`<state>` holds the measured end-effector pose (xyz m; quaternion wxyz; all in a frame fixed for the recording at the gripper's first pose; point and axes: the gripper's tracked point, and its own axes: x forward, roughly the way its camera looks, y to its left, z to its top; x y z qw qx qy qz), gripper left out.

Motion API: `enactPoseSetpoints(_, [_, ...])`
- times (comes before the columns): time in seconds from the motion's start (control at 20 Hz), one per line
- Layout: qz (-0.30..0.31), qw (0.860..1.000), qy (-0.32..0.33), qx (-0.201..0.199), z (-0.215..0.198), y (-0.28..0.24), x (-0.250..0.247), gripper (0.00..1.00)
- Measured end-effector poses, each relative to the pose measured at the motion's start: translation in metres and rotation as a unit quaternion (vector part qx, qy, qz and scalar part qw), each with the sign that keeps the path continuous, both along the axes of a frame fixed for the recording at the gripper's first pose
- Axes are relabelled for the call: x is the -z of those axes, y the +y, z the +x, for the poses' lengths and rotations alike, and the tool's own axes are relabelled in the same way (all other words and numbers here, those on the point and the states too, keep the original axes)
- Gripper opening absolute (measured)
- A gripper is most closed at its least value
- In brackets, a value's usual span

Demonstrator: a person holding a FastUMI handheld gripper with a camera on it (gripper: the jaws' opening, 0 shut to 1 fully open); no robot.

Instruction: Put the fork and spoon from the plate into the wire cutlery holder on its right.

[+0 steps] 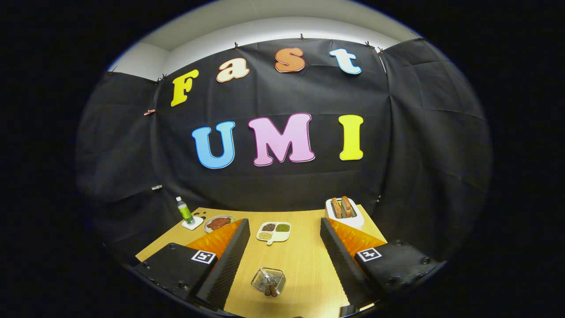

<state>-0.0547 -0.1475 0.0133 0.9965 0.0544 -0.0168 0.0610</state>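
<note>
My gripper [284,232] is open, fingers spread wide above the wooden table [300,260], with nothing between them. Between the fingers and close to me stands the wire cutlery holder [268,280]; two brown-handled utensils [270,289] stick out of it, and I cannot tell which is the fork or the spoon. A round plate [219,223] with reddish food lies beyond the left finger, partly hidden by it.
A white three-part dish [274,231] with beans and seeds sits just ahead between the fingers. A white toaster [344,211] holding bread slices stands behind the right finger. A green bottle [185,212] on a white coaster stands at the far left corner.
</note>
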Motion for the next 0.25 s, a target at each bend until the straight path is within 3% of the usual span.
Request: enactPoseSetpoints(0.25, [0.004, 1.0, -0.001, 0.004, 0.009, -0.016, -0.003, 0.99])
